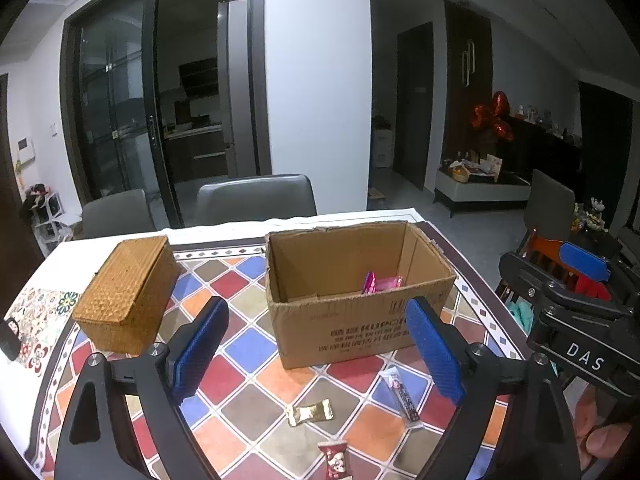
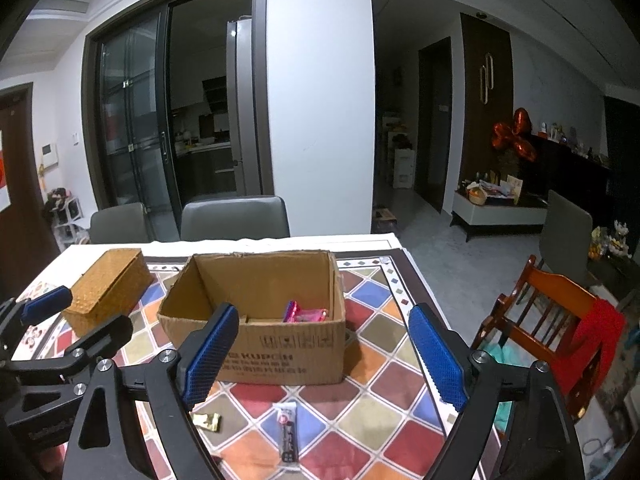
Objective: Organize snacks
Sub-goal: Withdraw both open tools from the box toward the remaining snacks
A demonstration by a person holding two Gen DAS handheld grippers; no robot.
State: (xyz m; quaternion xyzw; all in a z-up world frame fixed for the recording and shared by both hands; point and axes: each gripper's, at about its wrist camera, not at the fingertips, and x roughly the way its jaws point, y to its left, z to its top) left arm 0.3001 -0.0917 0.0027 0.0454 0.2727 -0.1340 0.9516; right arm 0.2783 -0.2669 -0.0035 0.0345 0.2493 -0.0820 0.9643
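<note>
Both claws, left (image 1: 316,344) and right (image 2: 324,354), are wide and hold nothing. The long snack (image 2: 289,434) lies just before the box (image 2: 280,356). Go down slowly, pinch its middle, lift it in.

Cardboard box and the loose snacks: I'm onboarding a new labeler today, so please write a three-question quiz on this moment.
1. True or false: the cardboard box is empty.
2. How many wrapped snacks lie on the tablecloth in front of the box in the left wrist view? A) one B) three C) five
3. Fill in: the woven basket has its lid ____.

Key:
1. False; pink packets lie inside.
2. B: the gold candy, the long clear-wrapped stick and the red candy.
3. Closed.

Both the left gripper and the right gripper are open and hold nothing.
</note>
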